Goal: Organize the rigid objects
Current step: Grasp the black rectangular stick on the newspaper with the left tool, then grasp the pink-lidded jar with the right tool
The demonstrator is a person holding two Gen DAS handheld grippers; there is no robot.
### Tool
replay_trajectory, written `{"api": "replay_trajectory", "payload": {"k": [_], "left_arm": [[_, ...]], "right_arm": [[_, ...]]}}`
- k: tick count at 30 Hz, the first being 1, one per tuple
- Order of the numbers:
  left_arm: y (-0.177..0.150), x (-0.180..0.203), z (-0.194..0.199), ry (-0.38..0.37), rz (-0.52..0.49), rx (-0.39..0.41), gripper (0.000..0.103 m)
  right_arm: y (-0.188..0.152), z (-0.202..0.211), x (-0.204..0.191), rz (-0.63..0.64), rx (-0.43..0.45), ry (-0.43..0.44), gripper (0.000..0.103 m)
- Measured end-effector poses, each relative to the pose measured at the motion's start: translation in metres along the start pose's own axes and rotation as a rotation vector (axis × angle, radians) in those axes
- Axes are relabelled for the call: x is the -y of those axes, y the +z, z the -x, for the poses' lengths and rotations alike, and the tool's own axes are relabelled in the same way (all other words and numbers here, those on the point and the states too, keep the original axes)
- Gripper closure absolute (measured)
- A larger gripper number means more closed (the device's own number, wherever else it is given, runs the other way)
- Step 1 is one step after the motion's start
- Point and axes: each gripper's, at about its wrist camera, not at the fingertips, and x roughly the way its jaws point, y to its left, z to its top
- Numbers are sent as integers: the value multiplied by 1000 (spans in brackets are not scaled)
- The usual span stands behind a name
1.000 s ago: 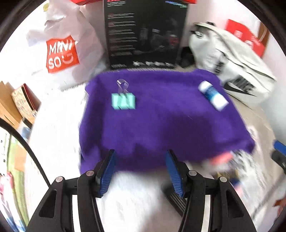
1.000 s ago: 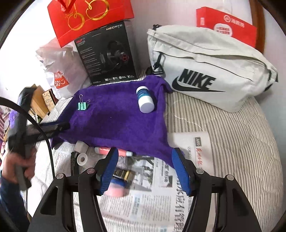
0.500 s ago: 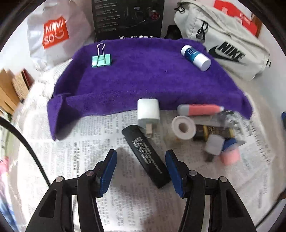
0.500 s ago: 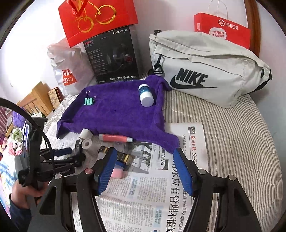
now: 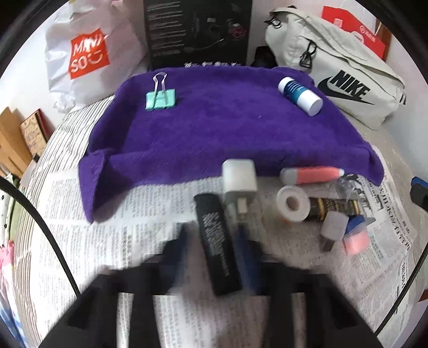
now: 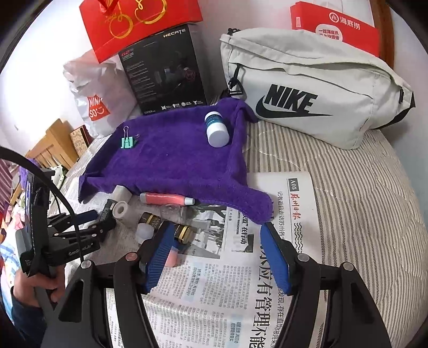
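A purple towel (image 5: 235, 133) (image 6: 174, 163) holds a teal binder clip (image 5: 160, 100) (image 6: 127, 142) and a blue-and-white bottle (image 5: 299, 92) (image 6: 216, 129). On the newspaper lie a black lighter (image 5: 216, 241), a white charger (image 5: 239, 179), a tape roll (image 5: 293, 203) (image 6: 121, 208), a pink tube (image 5: 311, 174) (image 6: 165, 199), a gold-banded dark object (image 6: 184, 233) and a pink eraser (image 5: 355, 238). My left gripper (image 5: 214, 238) (image 6: 99, 219) is blurred, its fingers on both sides of the lighter. My right gripper (image 6: 216, 254) is open above the newspaper.
Behind the towel stand a black box (image 5: 198, 32) (image 6: 163, 72), a Miniso bag (image 5: 88, 53), red bags (image 6: 139, 21) and a Nike bag (image 5: 339, 75) (image 6: 307, 88). Striped bedding (image 6: 361, 187) lies to the right. A wooden frame (image 6: 53, 144) is at the left.
My left gripper has moved forward over the black lighter, and its fingers have narrowed around it. My right gripper has moved a little closer to the pile.
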Motion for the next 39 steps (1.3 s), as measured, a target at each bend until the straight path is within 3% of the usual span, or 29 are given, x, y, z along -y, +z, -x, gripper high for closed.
{"api": "replay_trajectory", "payload": {"k": [12,17,31,39], "left_arm": [[-9,2,5,25,-38,26,80],[-24,-14,12,13,-13,45,80],[-36,-15,15,21,-6,128,80],[-38,-15,15,13,5,136,80]], "right_arm": [[-3,-15,2,0,-33,-10,37],[-5,-28,-2,20,-63,-21,37],[-26,-50,-53,124,-125,73,37],[-35,-59,-63,161,-106,-35,40]]}}
